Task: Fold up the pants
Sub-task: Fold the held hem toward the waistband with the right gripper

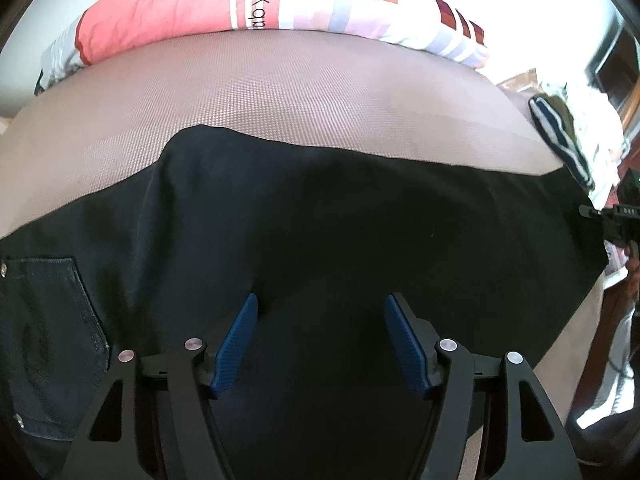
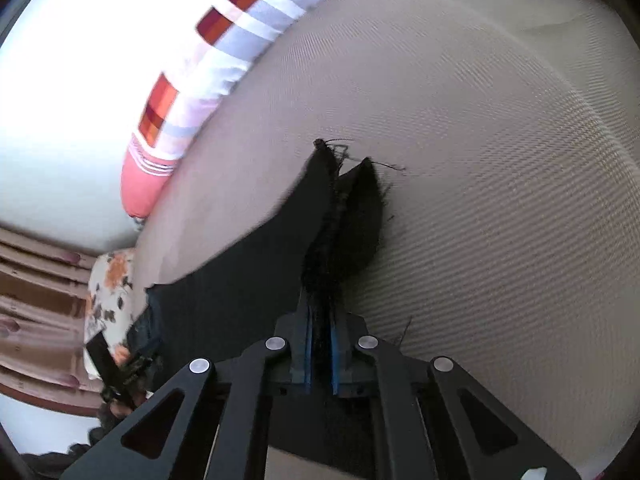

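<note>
Black pants [image 1: 340, 220] lie spread across a beige mattress [image 1: 300, 92], with a stitched back pocket [image 1: 44, 320] at the left edge of the left wrist view. My left gripper [image 1: 320, 304] hangs open just over the cloth, its blue pads [image 1: 236, 344] wide apart and nothing pinched between them. In the right wrist view my right gripper [image 2: 320, 316] is shut on the frayed hem end of a pants leg [image 2: 352, 216], which sticks up past the fingers. The rest of the pants [image 2: 240, 276] trails away to the left. The right gripper [image 1: 616, 220] also shows at the far right of the left wrist view.
A pink and checked pillow [image 1: 160, 12] lies along the far side of the mattress [image 2: 480, 160]. A navy and white striped cloth [image 1: 560, 140] sits at the right end. A floral cloth [image 2: 112, 280] and a wooden frame [image 2: 36, 280] lie beyond the pants.
</note>
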{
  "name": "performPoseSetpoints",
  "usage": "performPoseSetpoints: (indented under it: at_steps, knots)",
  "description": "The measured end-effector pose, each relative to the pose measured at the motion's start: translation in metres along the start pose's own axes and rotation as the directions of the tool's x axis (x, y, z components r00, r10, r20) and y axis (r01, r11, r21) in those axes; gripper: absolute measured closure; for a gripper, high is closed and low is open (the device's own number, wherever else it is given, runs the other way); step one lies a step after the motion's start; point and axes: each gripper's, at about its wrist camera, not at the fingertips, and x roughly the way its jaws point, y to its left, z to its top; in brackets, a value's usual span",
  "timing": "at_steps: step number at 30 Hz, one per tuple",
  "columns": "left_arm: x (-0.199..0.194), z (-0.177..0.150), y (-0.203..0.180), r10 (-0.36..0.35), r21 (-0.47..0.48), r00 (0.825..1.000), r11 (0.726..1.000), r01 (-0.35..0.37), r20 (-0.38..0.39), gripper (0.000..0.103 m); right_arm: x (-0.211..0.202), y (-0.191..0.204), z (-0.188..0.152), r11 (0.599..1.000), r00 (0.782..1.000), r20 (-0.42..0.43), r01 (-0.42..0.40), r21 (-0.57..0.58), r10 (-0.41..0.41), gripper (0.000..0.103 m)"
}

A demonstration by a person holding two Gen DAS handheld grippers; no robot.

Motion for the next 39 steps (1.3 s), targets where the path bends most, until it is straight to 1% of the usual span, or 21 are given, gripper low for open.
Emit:
performPoseSetpoints:
  at_steps: [2, 6, 12, 14, 19, 22, 26, 28, 31, 33, 34, 35, 36, 37, 39]
  knots:
    - [-0.005, -0.003, 0.007, -0.026, -0.02, 1.0, 0.999, 0.026, 0.006, 0.037, -0.002, 0.022, -0.005, 1.0, 1.0, 0.013, -0.022, -0.01, 0.023, 0.096]
    - [-0.014, -0.006, 0.013, -0.043, -0.025, 0.999, 0.999, 0.044, 0.029, 0.037, 0.002, 0.069, -0.012, 0.999, 1.0, 0.017, -0.021, -0.028, 0.021, 0.096]
    - [-0.046, -0.014, 0.029, -0.057, -0.026, 0.993, 0.998, 0.061, 0.108, 0.037, 0.034, 0.151, -0.021, 0.994, 0.999, -0.024, -0.042, -0.103, 0.04, 0.096]
    - [-0.055, -0.016, 0.039, -0.061, -0.043, 0.989, 0.997, 0.068, 0.131, 0.037, 0.056, 0.18, -0.025, 0.99, 0.998, -0.049, -0.033, -0.14, 0.026, 0.096]
    - [-0.073, -0.026, 0.064, -0.069, -0.081, 0.983, 0.993, 0.084, 0.17, 0.037, 0.114, 0.231, -0.037, 0.977, 0.99, -0.136, -0.049, -0.206, 0.021, 0.096]
    - [-0.082, -0.031, 0.078, -0.082, -0.107, 0.978, 0.989, 0.104, 0.19, 0.037, 0.155, 0.261, -0.052, 0.966, 0.979, -0.204, -0.062, -0.252, 0.01, 0.096]
    - [-0.091, -0.035, 0.093, -0.092, -0.137, 0.974, 0.983, 0.122, 0.208, 0.037, 0.212, 0.298, -0.08, 0.937, 0.956, -0.292, -0.064, -0.344, -0.042, 0.096]
    - [-0.094, -0.036, 0.099, -0.097, -0.151, 0.971, 0.98, 0.131, 0.217, 0.037, 0.232, 0.31, -0.091, 0.923, 0.946, -0.318, -0.069, -0.377, -0.059, 0.096]
    - [-0.098, -0.038, 0.104, -0.108, -0.162, 0.968, 0.976, 0.147, 0.225, 0.037, 0.26, 0.325, -0.11, 0.892, 0.934, -0.335, -0.044, -0.451, -0.123, 0.095]
    - [-0.098, -0.037, 0.105, -0.123, -0.164, 0.967, 0.973, 0.162, 0.225, 0.037, 0.273, 0.333, -0.121, 0.862, 0.928, -0.331, -0.025, -0.506, -0.168, 0.091]
    - [-0.097, -0.036, 0.104, -0.134, -0.164, 0.966, 0.971, 0.172, 0.222, 0.037, 0.274, 0.337, -0.123, 0.857, 0.932, -0.325, -0.03, -0.514, -0.162, 0.088]
    - [-0.097, -0.036, 0.104, -0.145, -0.164, 0.965, 0.969, 0.183, 0.218, 0.037, 0.273, 0.338, -0.122, 0.865, 0.931, -0.336, -0.049, -0.499, -0.141, 0.08]
    - [-0.097, -0.035, 0.102, -0.157, -0.167, 0.964, 0.966, 0.195, 0.217, 0.037, 0.271, 0.338, -0.12, 0.874, 0.928, -0.352, -0.069, -0.48, -0.12, 0.075]
    - [-0.096, -0.035, 0.101, -0.168, -0.169, 0.962, 0.964, 0.206, 0.215, 0.037, 0.265, 0.337, -0.118, 0.884, 0.93, -0.354, -0.08, -0.46, -0.1, 0.075]
    - [-0.096, -0.033, 0.099, -0.202, -0.166, 0.958, 0.957, 0.237, 0.204, 0.037, 0.249, 0.337, -0.113, 0.891, 0.943, -0.325, -0.085, -0.446, -0.073, 0.074]
